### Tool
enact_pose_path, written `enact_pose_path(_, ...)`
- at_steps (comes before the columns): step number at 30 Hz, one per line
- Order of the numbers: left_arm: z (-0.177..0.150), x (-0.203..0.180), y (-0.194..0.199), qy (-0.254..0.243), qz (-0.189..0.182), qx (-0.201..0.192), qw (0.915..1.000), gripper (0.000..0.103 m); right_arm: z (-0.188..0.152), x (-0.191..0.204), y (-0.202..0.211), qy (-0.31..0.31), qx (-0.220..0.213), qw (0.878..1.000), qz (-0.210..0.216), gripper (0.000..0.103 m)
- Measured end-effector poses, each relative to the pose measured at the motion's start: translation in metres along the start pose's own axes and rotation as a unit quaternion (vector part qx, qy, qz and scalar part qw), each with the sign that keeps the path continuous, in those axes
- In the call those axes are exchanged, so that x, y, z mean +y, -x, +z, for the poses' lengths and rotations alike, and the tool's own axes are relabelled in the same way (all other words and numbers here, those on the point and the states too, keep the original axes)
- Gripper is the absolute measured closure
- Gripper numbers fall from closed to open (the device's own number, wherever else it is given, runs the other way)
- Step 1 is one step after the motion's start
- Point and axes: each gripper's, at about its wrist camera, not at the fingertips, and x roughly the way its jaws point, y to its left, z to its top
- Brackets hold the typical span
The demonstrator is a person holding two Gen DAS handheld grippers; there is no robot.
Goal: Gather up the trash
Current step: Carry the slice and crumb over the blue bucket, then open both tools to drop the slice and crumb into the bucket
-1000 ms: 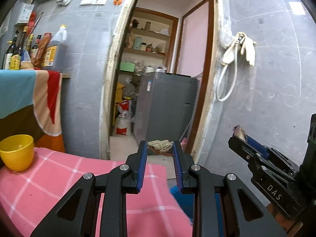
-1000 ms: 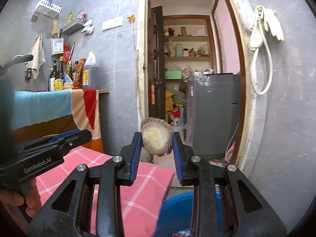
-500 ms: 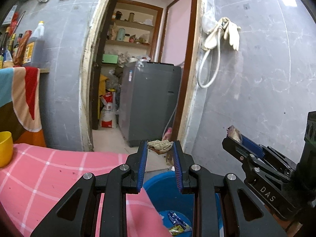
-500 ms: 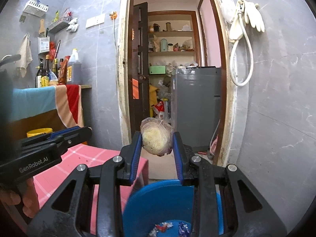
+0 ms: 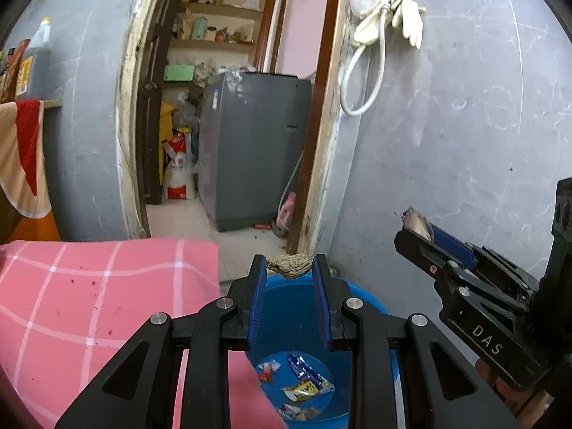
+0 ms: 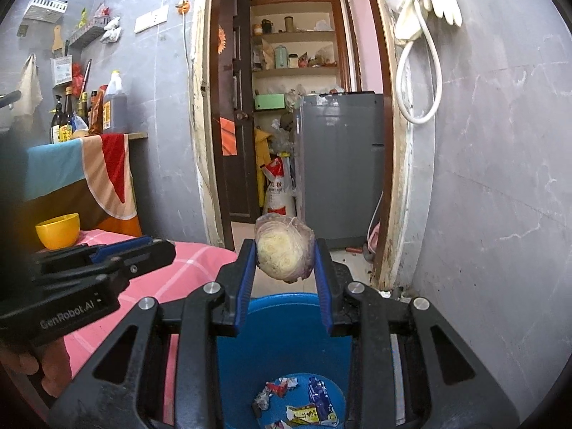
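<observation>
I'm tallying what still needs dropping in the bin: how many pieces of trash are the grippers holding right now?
2. A small crumpled scrap sits between the left gripper fingertips; a round cabbage-like stump is clamped in the right gripper. Both are above the blue bin.

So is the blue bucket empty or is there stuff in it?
Not empty. The blue bucket has a few crumpled wrappers lying on its bottom, but most of it is unfilled.

R gripper clamps cabbage stump over blue bin.
</observation>
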Motion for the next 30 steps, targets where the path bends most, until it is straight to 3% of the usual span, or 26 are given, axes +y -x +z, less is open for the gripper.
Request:
enact_pose_path(8,-0.007,-0.002,-0.017,0.007,-0.002,0.041,0.9991,0.08,-0.006,-0.011,-0.01,-0.015,0.037,0.999,-0.002,0.062)
enact_pose_path(12,-0.01,-0.002,-0.025,0.009,0.003,0.061,0.9981,0.08,-0.009,-0.017,-0.014,-0.03,0.054,0.998,0.0,0.051)
enact_pose_path(30,-0.006,0.011,-0.017,0.03,0.02,0.053,0.9979,0.048,-0.006,-0.031,-0.01,-0.064,0.045,0.997,-0.016,0.028)
